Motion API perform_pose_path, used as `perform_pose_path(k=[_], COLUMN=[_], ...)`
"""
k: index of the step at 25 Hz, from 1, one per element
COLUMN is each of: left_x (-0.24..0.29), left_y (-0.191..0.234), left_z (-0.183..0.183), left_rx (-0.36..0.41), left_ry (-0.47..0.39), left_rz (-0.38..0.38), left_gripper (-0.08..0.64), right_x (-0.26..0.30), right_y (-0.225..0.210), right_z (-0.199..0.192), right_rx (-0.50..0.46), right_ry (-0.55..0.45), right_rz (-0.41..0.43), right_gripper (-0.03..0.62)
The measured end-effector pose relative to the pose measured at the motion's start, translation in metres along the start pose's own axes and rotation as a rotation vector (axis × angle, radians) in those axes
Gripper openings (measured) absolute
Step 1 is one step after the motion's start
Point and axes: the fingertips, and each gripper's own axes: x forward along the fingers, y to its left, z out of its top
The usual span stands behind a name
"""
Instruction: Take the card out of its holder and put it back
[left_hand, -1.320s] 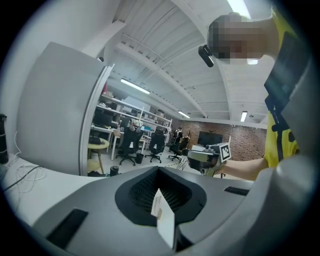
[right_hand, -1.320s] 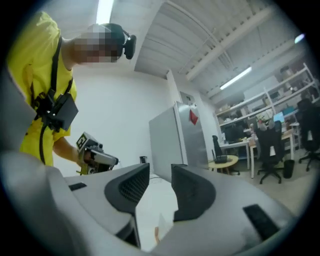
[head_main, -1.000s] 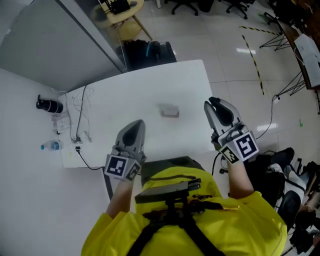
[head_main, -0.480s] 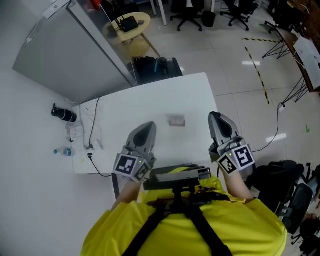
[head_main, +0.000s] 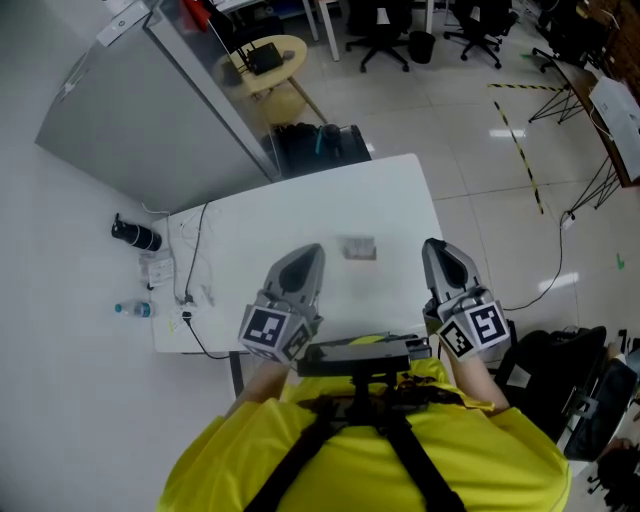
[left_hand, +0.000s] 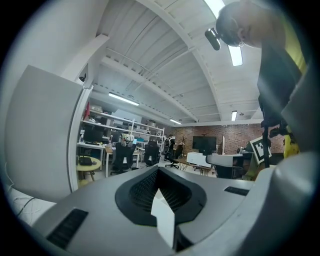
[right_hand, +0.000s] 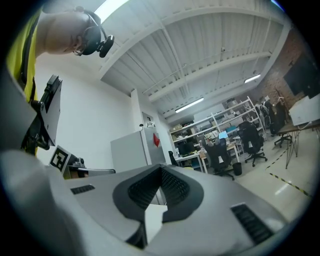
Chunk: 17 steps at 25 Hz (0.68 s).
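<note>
A small grey card holder (head_main: 359, 248) lies flat on the white table (head_main: 260, 225), just past its middle; I cannot make out the card apart from it. My left gripper (head_main: 308, 251) hovers over the near part of the table, left of the holder and short of it, jaws together with nothing in them. My right gripper (head_main: 437, 246) sits at the table's right edge, level with the holder, also shut and empty. Both gripper views look level across the room: the left gripper (left_hand: 159, 173) and the right gripper (right_hand: 161, 170) show closed jaws, and neither view shows the holder.
Cables (head_main: 189, 255) trail along the table's left edge. A black cylinder (head_main: 135, 235) and a water bottle (head_main: 134, 309) lie on the floor to the left. A dark bin (head_main: 320, 146) stands behind the table beside a grey partition (head_main: 130, 110). A black bag (head_main: 548, 366) is at the right.
Both grippers have drawn closer together toward the table's near edge, and the left has risen a little. The right jaws, slightly apart a second ago, are now closed. The head view has shifted.
</note>
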Motion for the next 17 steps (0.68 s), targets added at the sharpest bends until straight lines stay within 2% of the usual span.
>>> perform_pose_path(k=[8, 14, 15, 17], left_x=[-0.003, -0.001, -0.001, 0.000], left_y=[0.013, 0.011, 0.011, 0.010], left_z=[-0.008, -0.006, -0.005, -0.006], left_rx=[-0.009, -0.007, -0.007, -0.012], left_ry=[0.004, 0.003, 0.004, 0.005], left_rz=[0.029, 0.013, 0.008, -0.001], left_gripper=[0.002, 0.006, 0.056, 0.080], right_x=[0.008, 0.008, 0.008, 0.009], right_y=[0.005, 0.003, 0.003, 0.003], right_z=[-0.011, -0.016, -0.017, -0.018], right_rx=[-0.005, -0.015, -0.013, -0.011], right_ry=[0.041, 0.055, 0.055, 0.057], right_rz=[0.027, 0.035, 0.032, 0.028], right_gripper=[0.005, 0.005, 0.005, 0.005])
